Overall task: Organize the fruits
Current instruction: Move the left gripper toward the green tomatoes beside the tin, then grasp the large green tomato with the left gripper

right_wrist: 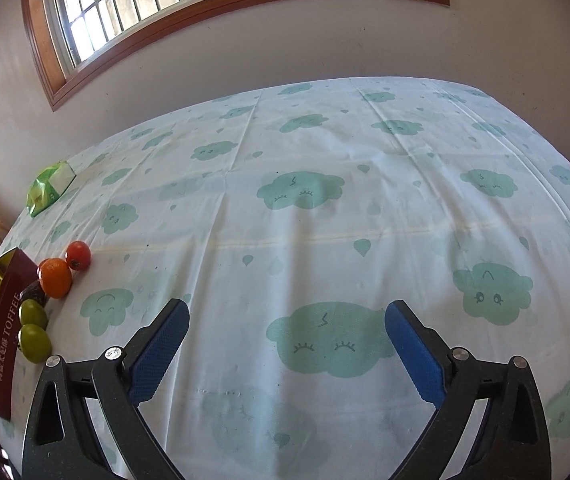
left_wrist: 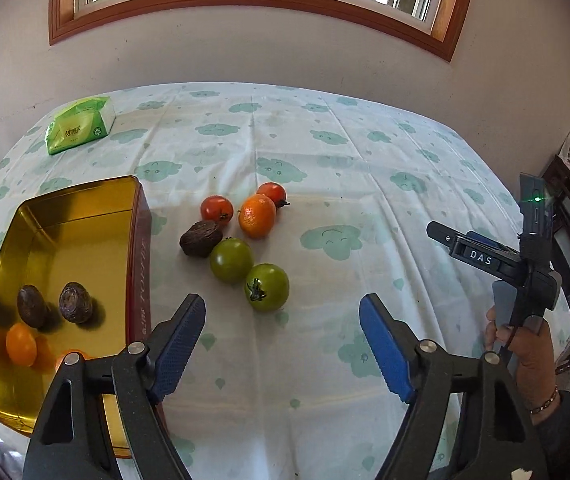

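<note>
Left wrist view showed the left hand-held gripper [left_wrist: 283, 344] spread and empty above the green tomato [left_wrist: 266, 287] nearest it, which touched other fruit on the surface [left_wrist: 365, 160] beside the gold tin [left_wrist: 65, 216], so a careless closing risked scattering them.

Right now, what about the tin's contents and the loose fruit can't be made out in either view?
- Gold tin, left wrist view: the near end is hidden behind the left gripper, so an orange fruit shows only partly.
- Right wrist view: the tin's red wall hides nearly everything inside.
- Dark fruit, right wrist view: mostly hidden behind the tangerine.
</note>
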`<state>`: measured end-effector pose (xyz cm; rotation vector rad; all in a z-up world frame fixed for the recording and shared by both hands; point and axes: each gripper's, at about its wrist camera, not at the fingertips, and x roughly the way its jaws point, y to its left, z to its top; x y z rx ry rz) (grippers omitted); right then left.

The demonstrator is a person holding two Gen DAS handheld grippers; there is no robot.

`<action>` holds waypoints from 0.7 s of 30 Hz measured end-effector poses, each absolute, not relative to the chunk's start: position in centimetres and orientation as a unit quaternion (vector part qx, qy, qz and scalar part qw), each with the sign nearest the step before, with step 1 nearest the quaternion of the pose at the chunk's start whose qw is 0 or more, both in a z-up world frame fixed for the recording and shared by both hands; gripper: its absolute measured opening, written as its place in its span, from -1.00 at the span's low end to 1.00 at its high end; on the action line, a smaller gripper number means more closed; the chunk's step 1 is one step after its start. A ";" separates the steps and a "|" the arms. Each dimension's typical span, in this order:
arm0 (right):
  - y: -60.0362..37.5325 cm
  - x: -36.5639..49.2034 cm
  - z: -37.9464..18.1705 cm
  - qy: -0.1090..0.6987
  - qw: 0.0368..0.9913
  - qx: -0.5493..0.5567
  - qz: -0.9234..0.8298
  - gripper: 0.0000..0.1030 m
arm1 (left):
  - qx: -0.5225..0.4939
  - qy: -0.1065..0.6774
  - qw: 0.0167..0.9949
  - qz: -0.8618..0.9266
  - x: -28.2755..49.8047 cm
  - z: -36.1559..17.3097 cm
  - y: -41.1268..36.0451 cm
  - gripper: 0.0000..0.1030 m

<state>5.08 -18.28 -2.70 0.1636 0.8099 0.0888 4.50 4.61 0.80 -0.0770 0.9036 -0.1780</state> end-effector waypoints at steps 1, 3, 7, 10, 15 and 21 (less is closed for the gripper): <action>-18.4 5.0 -2.6 0.390 0.916 0.084 0.046 0.91 | -0.035 0.441 0.894 -0.079 5.0 0.3 4.2 0.42; -18.5 4.8 -2.5 0.385 0.917 0.089 0.054 0.92 | -0.035 0.448 0.891 -0.062 6.0 -0.6 3.9 0.33; -18.2 4.9 -2.4 0.385 0.916 0.088 0.070 0.93 | -0.038 0.466 0.883 -0.027 7.3 -2.6 3.9 0.17; -18.1 4.7 -2.3 0.381 0.917 0.090 0.077 0.93 | -0.054 0.479 0.876 -0.015 7.9 -4.0 4.1 0.13; -18.4 4.4 -2.0 0.369 0.920 0.099 0.086 0.93 | -0.071 0.484 0.872 -0.003 8.5 -5.4 4.5 -0.06; -18.4 4.4 -2.0 0.368 0.920 0.100 0.092 0.93 | -0.071 0.454 0.888 -0.004 8.5 -5.6 4.8 -0.35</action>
